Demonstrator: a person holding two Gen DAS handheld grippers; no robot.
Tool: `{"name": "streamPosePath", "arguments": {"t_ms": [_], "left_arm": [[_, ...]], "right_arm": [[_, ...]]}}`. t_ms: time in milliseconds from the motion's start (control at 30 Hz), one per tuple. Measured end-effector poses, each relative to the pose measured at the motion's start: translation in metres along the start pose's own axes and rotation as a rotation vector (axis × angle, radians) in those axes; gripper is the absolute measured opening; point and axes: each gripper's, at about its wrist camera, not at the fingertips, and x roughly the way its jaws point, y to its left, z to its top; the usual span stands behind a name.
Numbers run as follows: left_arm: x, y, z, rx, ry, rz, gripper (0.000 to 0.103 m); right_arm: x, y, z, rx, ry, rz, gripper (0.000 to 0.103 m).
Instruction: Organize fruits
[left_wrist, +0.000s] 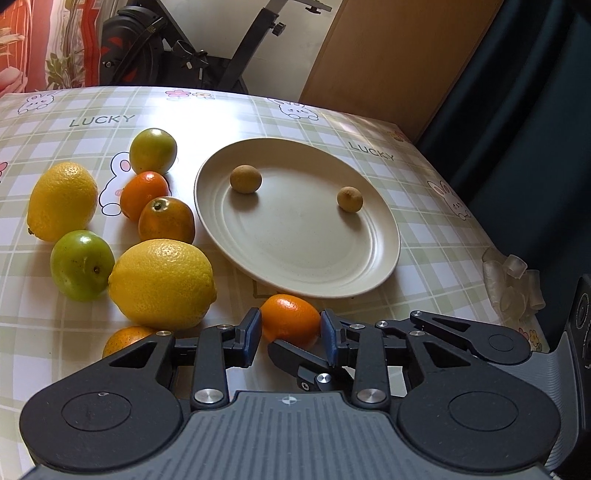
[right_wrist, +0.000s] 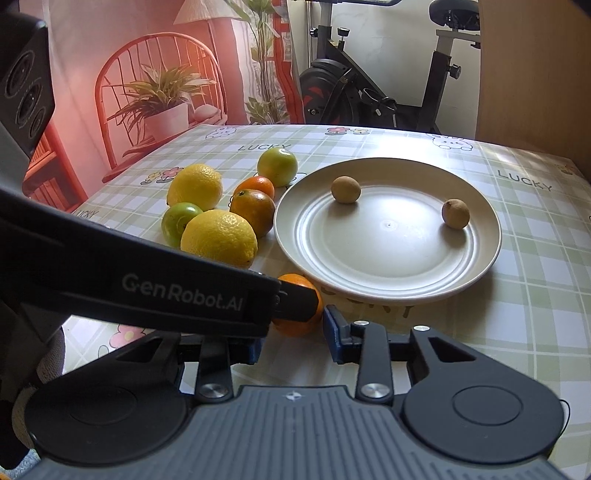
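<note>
while both sit near the plate (left_wrist: 295, 236), left gripper (left_wrist: 291, 334) clamps the small orange (left_wrist: 288, 317) — right gripper (right_wrist: 291, 338) narrowed, grip unclear.

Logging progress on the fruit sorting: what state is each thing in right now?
left gripper: jaws shut on the small orange.
small orange: gripped, by the plate's near rim.
right gripper: close to that orange; grip unclear.
plate: upright, holding two brown fruits.
brown fruits: lying apart on the plate.
lemons: loose on the tablecloth.
</note>
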Motion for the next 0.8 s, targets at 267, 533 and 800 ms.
{"name": "streamPosePath", "arguments": {"t_ms": [267, 533, 800], "left_arm": [[0.007, 0.002, 0.000, -0.028, -0.007, -0.010, 0.042], [-0.008, -0.006, 0.002, -0.009, -0.035, -0.011, 0.042], [-0.023, -0.021, 0.010, 0.050, -0.075, -0.006, 0.042]], "right_arm": [[0.007, -0.002, -0.002, 0.032, 0.005, -0.006, 0.038], [0.000, 0.001, 0.002, 0.028, -0.007, -0.001, 0.037], [-0.017, 0.000, 0.008, 0.033, -0.053, -0.009, 0.037]]}}
